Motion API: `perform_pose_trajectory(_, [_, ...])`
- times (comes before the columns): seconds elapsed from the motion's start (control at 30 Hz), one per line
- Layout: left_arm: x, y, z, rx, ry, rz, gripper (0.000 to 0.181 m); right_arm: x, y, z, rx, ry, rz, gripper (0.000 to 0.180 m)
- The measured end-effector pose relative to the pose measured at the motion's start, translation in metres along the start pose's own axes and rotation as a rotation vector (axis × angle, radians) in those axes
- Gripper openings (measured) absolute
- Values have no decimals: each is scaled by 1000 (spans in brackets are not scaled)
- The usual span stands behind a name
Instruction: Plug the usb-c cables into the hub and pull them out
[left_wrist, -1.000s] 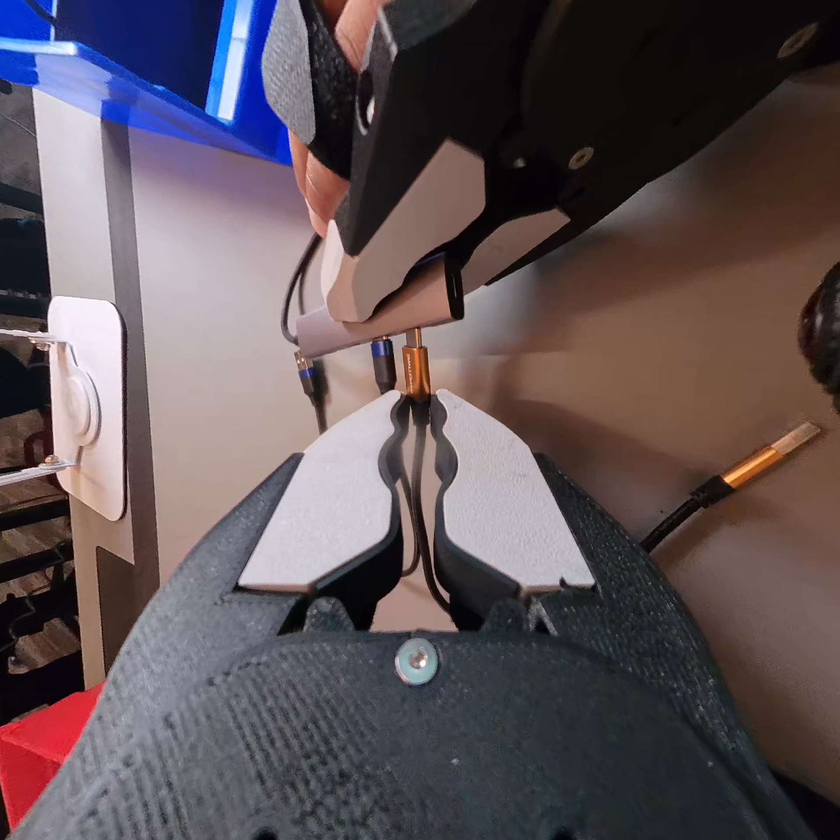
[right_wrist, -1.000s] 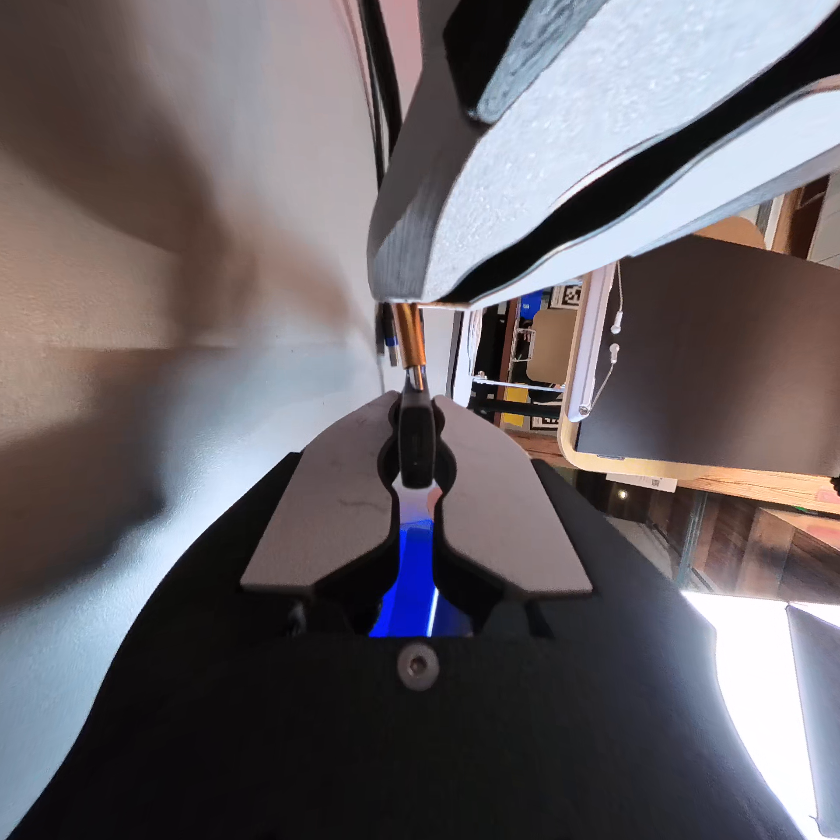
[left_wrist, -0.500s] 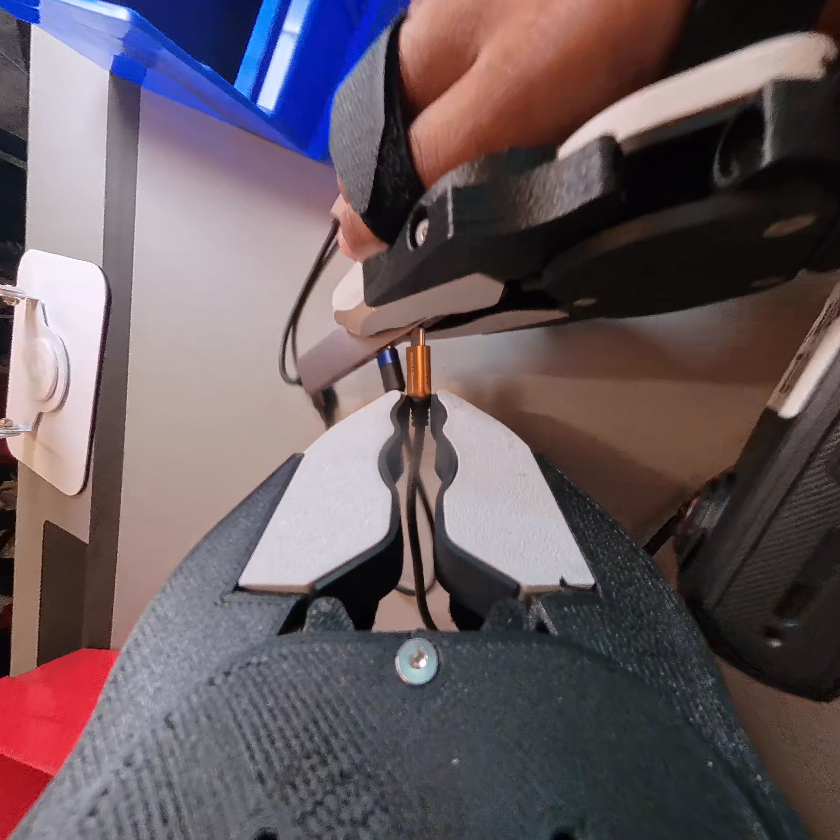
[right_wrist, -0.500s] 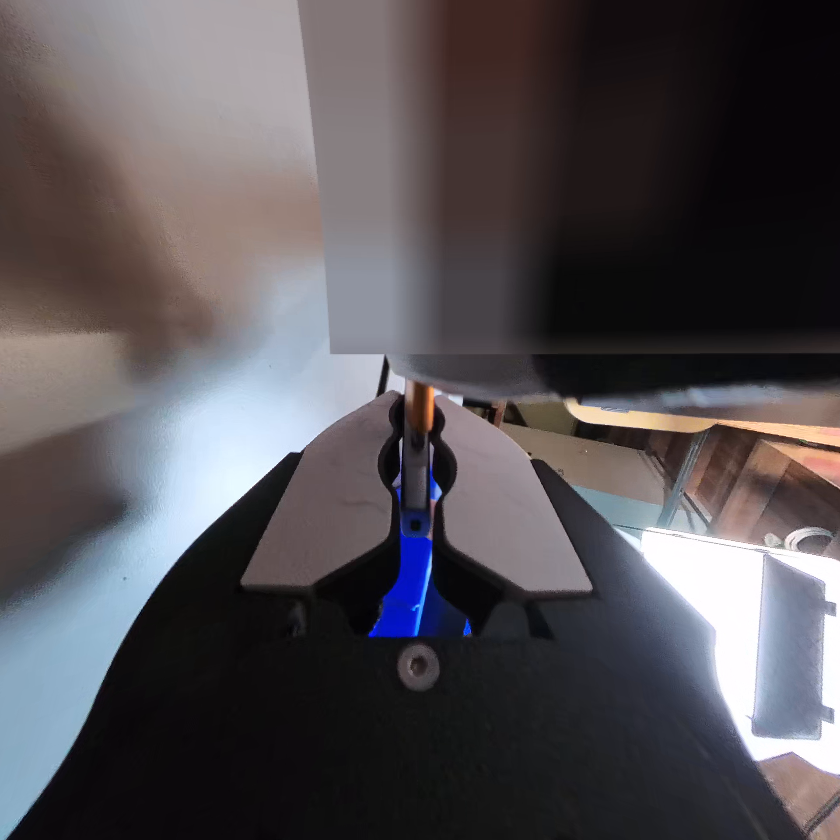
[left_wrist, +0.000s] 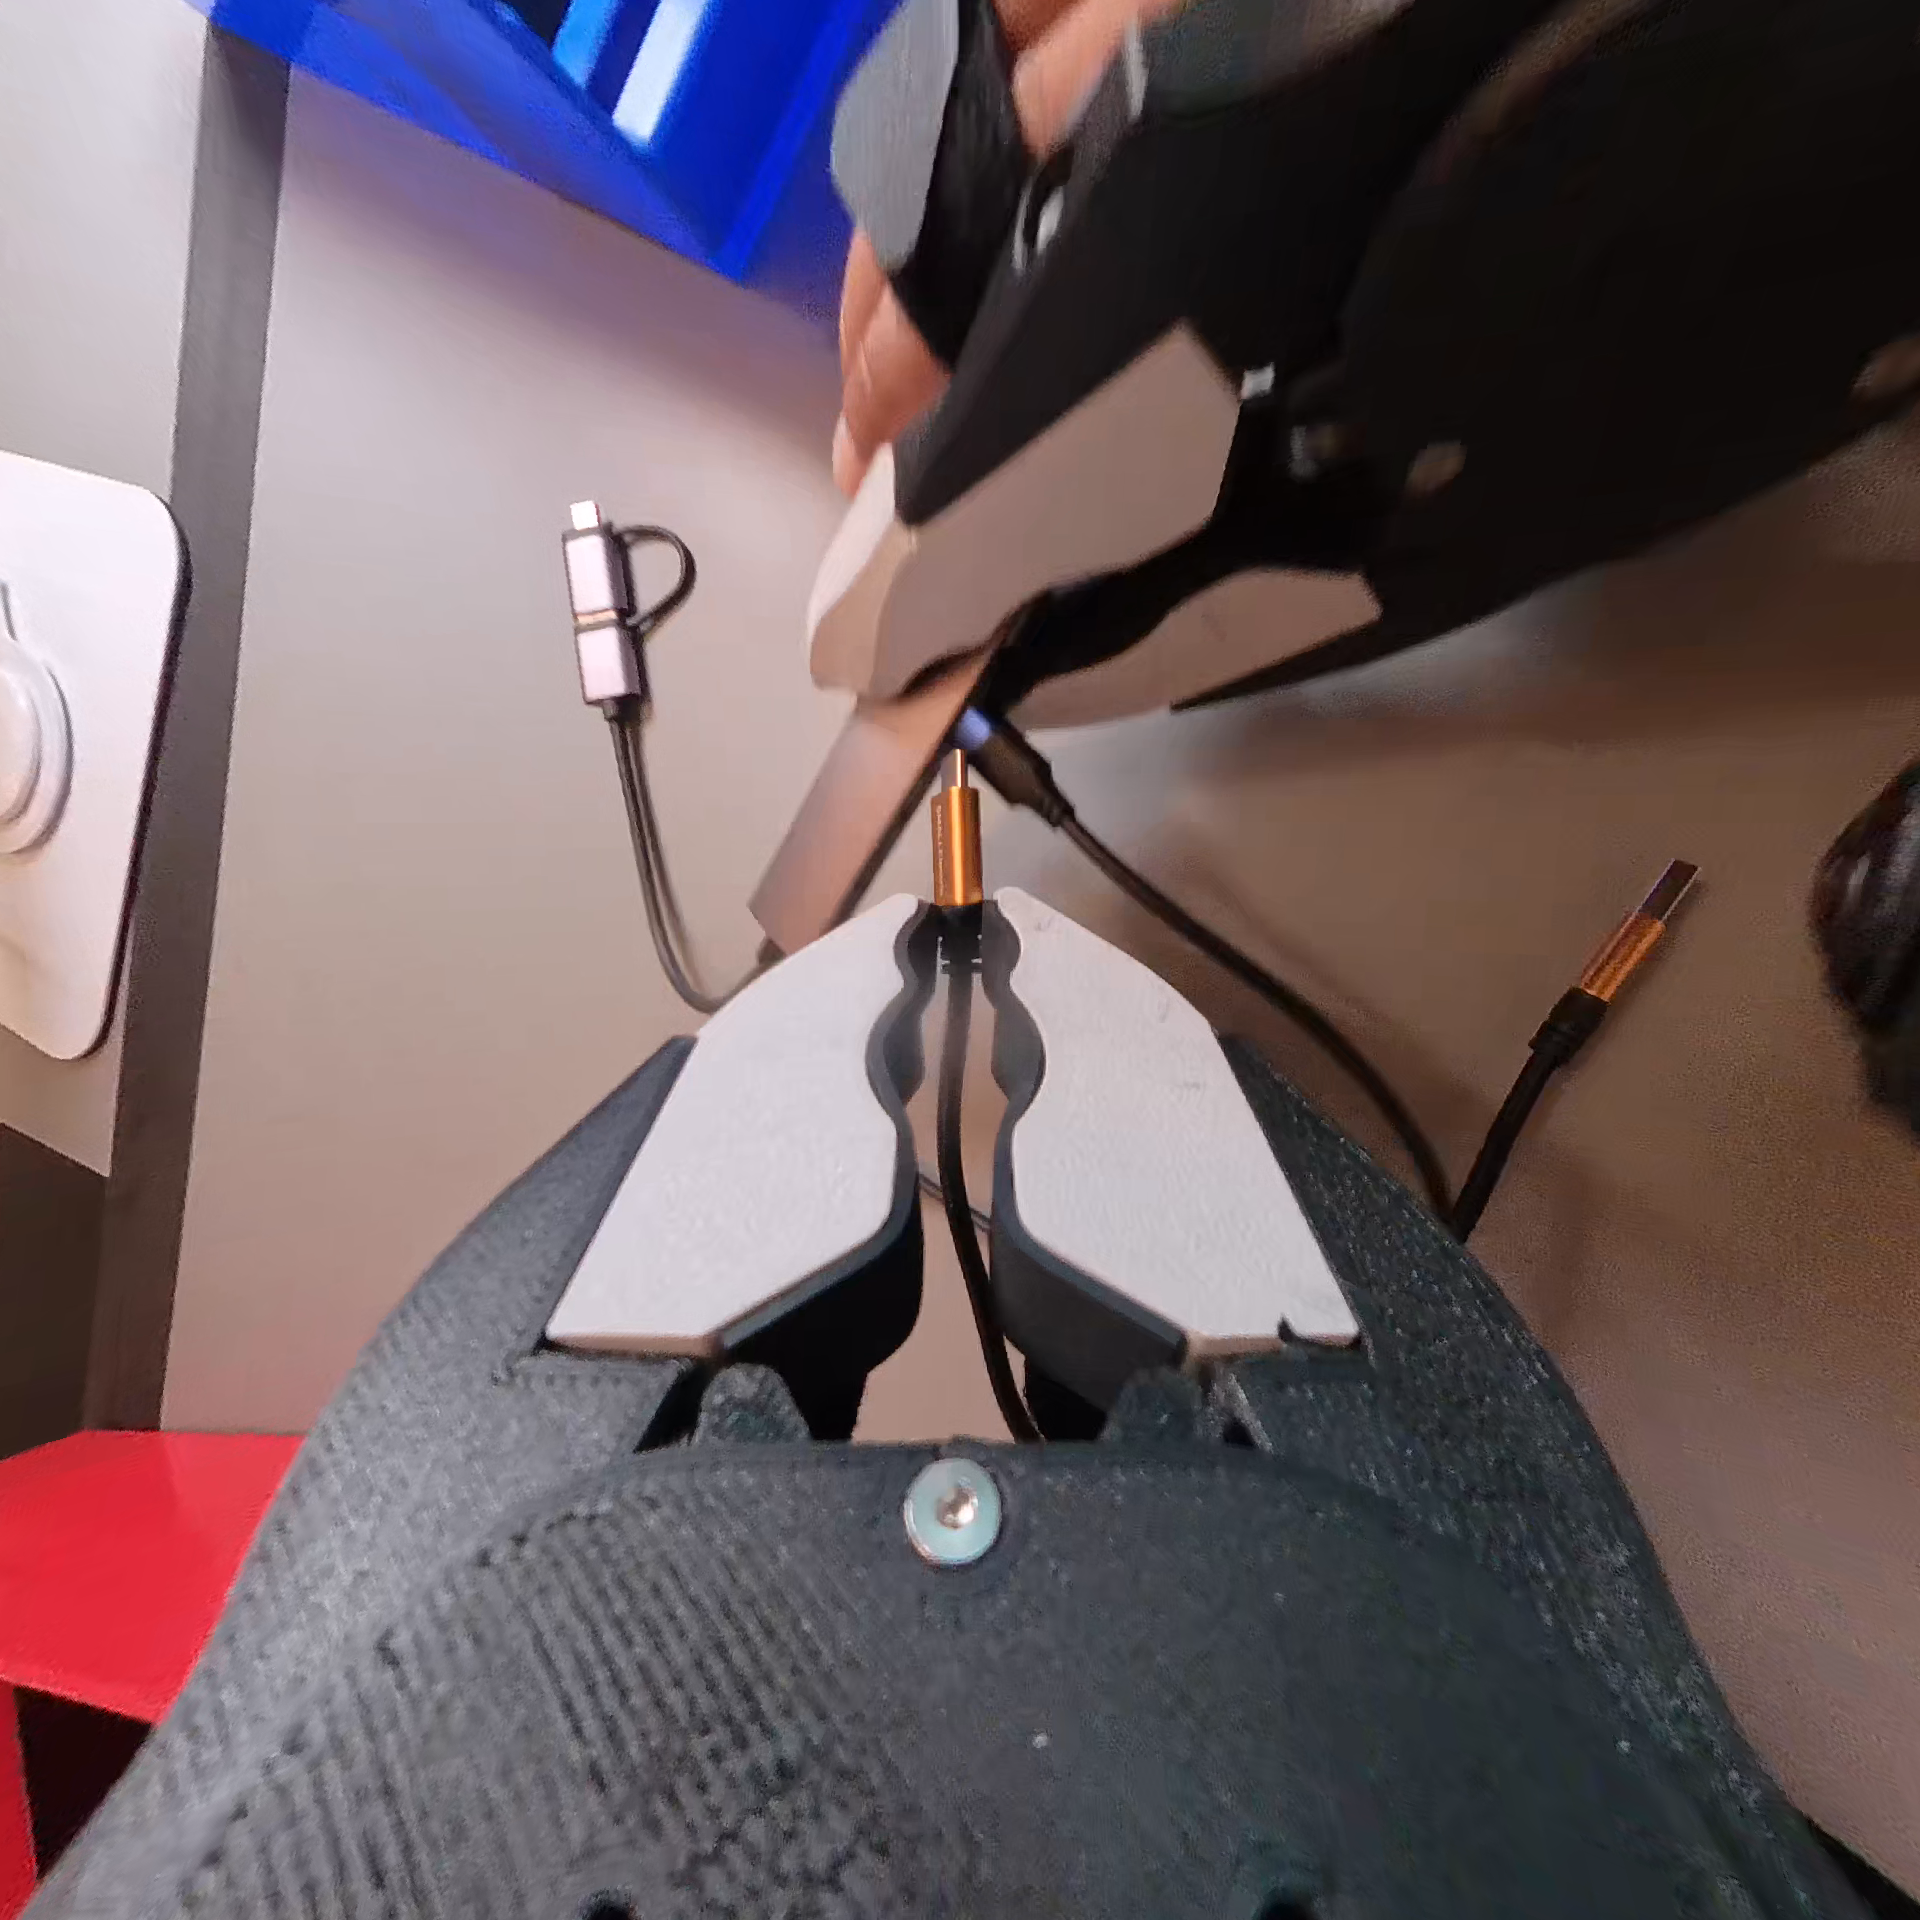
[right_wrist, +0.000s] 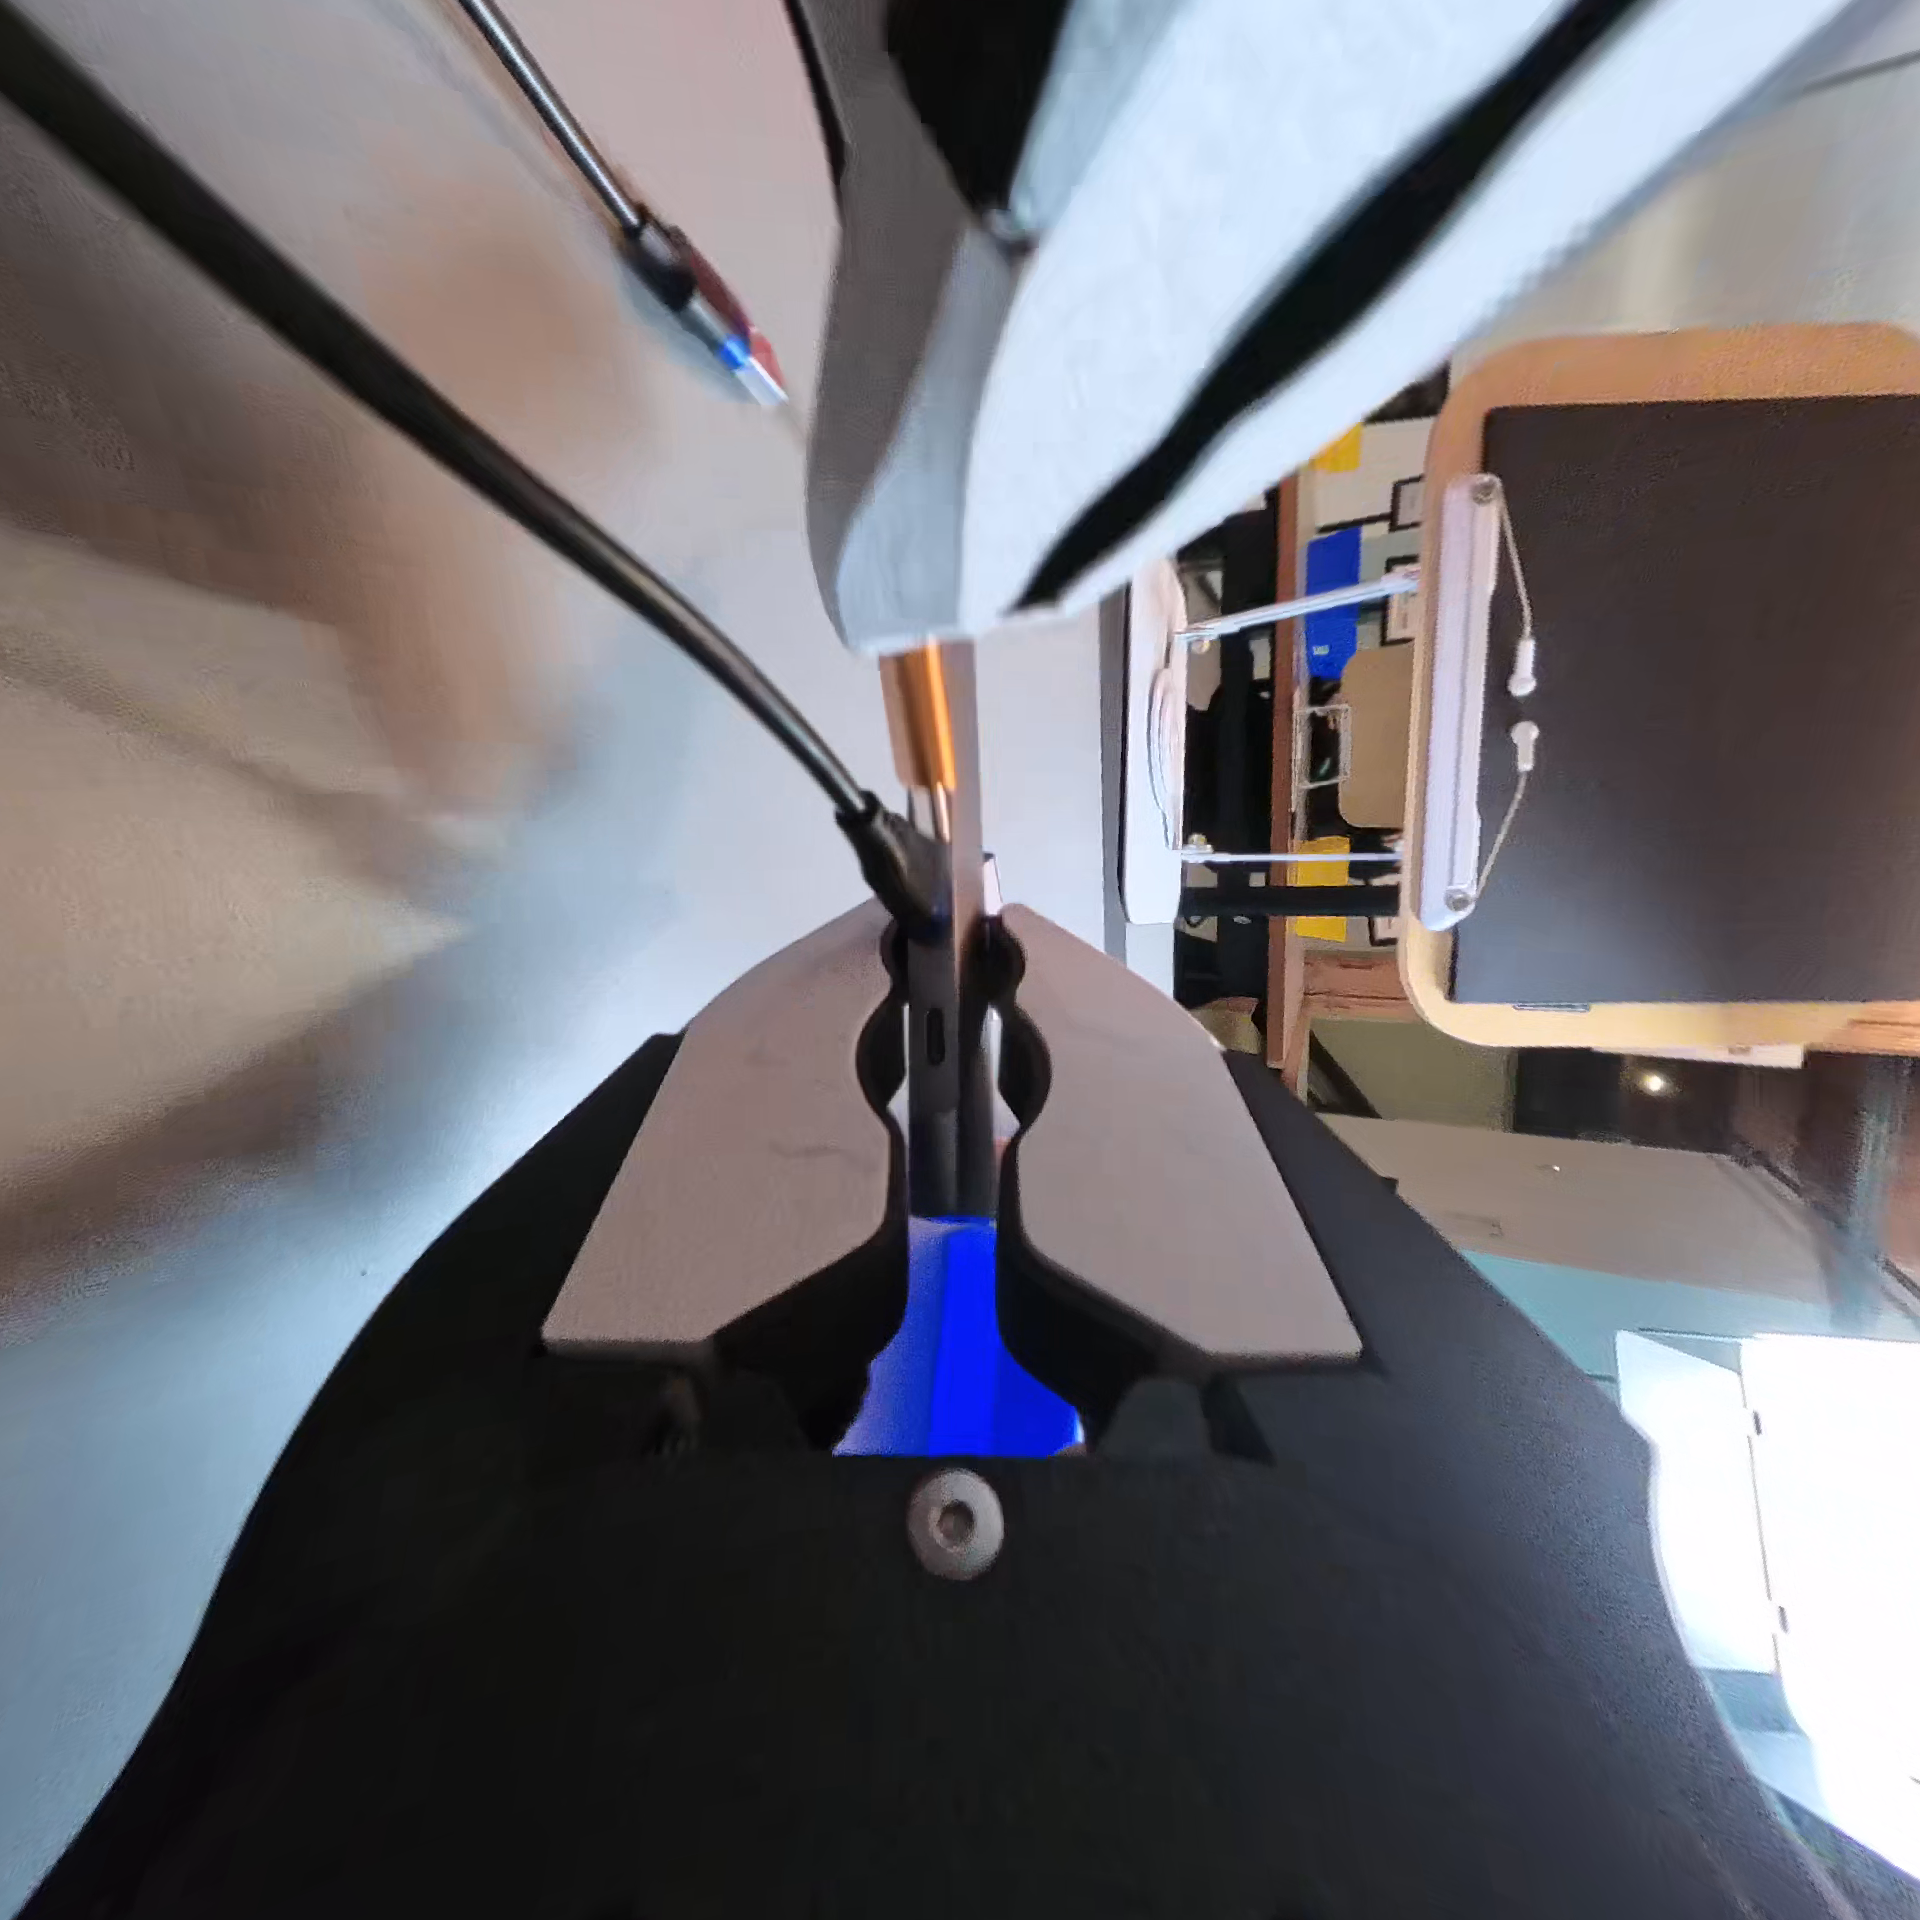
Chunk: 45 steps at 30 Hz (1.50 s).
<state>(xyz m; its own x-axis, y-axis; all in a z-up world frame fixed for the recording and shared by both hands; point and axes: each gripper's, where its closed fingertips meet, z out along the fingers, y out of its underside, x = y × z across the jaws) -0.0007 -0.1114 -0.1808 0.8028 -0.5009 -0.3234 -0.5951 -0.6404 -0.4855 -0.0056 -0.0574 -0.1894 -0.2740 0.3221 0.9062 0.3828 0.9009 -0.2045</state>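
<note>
The left gripper (left_wrist: 957, 914) was clamped on the orange plug (left_wrist: 957, 847), its tip just clear of the hub (left_wrist: 831, 821). The right gripper (right_wrist: 951, 925) pinched the hub (right_wrist: 940, 1039) above the table (left_wrist: 468, 727); one black cable (left_wrist: 1195, 935) remained plugged in.

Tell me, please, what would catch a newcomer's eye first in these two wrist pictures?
Probably the orange usb-c plug, pinched in the shut left gripper at centre, its metal tip bare just below the grey hub. Above it, the right gripper clamps that hub, with a black cable still plugged in. A blue bin glares top left.
</note>
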Motion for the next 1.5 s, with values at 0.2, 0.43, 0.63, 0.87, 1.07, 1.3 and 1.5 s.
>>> perform_pose_trajectory(0.2, [-21, 12, -3, 37, -20, -1, 9, 6, 9, -5, -11, 9, 10, 11])
perform_pose_trajectory(0.43, [-21, 1, 0, 202, 25, 56, 34, 4, 8, -9, -22, -16, 12, 11])
perform_pose_trajectory(0.63, [-27, -4, 16, 236, -180, 285, 26, 5, -18, -22, 91, -120, 199, 9])
perform_pose_trajectory(0.87, [-8, -30, -13, 648, 15, 214, 12, 44, -55, -72, 606, -232, 602, 12])
perform_pose_trajectory(1.07, [3, -40, -32, 826, 155, 126, 10, 49, -61, -79, 705, -233, 641, 15])
perform_pose_trajectory(1.3, [8, -40, -31, 805, 198, 105, 12, 40, -64, -77, 676, -261, 591, 9])
perform_pose_trajectory(1.5, [-28, 15, 5, 461, 235, -121, 22, 48, -28, -64, 501, -124, 444, 9])
